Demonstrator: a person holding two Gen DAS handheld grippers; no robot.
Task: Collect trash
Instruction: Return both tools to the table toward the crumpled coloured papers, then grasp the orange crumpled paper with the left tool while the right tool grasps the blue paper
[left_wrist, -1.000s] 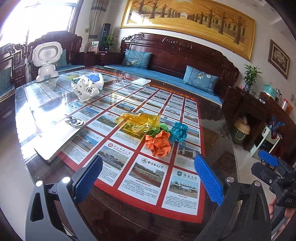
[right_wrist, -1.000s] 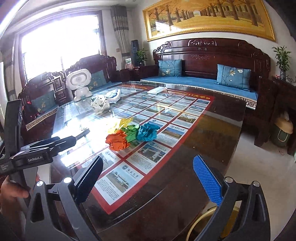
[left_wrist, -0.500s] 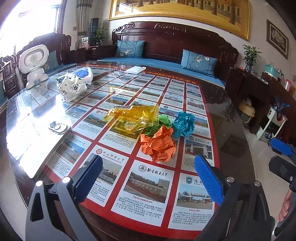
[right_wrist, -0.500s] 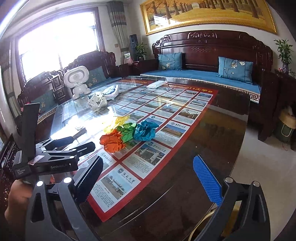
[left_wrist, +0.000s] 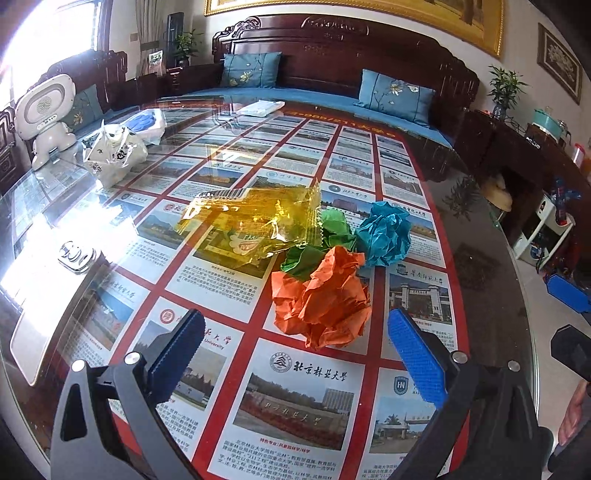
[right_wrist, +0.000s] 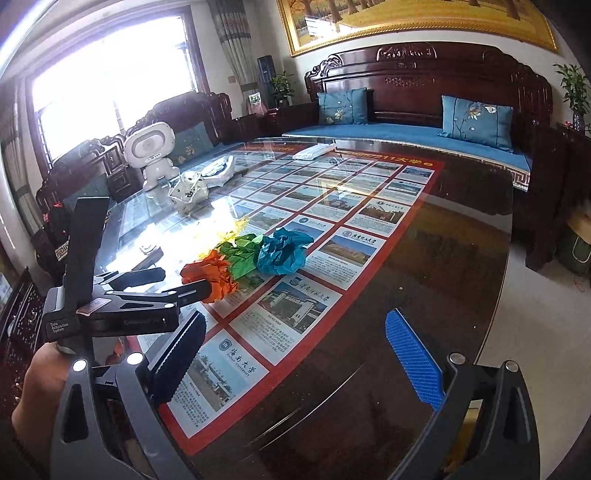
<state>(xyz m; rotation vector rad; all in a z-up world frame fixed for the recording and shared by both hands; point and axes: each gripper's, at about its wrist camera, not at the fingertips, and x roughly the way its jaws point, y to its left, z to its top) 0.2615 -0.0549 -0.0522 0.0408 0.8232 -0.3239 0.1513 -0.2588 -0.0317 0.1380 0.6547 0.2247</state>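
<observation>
Paper ball (left_wrist: 321, 295) in orange is seen just ahead of the wide-open, empty left hand-held gripper (left_wrist: 295, 350), slightly right.

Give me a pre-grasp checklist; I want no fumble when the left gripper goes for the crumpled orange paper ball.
1. Left gripper open: ok.
2. Crumpled orange paper ball ahead, between the fingers' line: ok.
3. Fingers touching it: not ok, apart.
4. Crumpled green paper touches the ball, may drag along: not ok.
5. Right gripper open, away from the pile: ok.
6. Trash bin location: cannot tell.
</observation>
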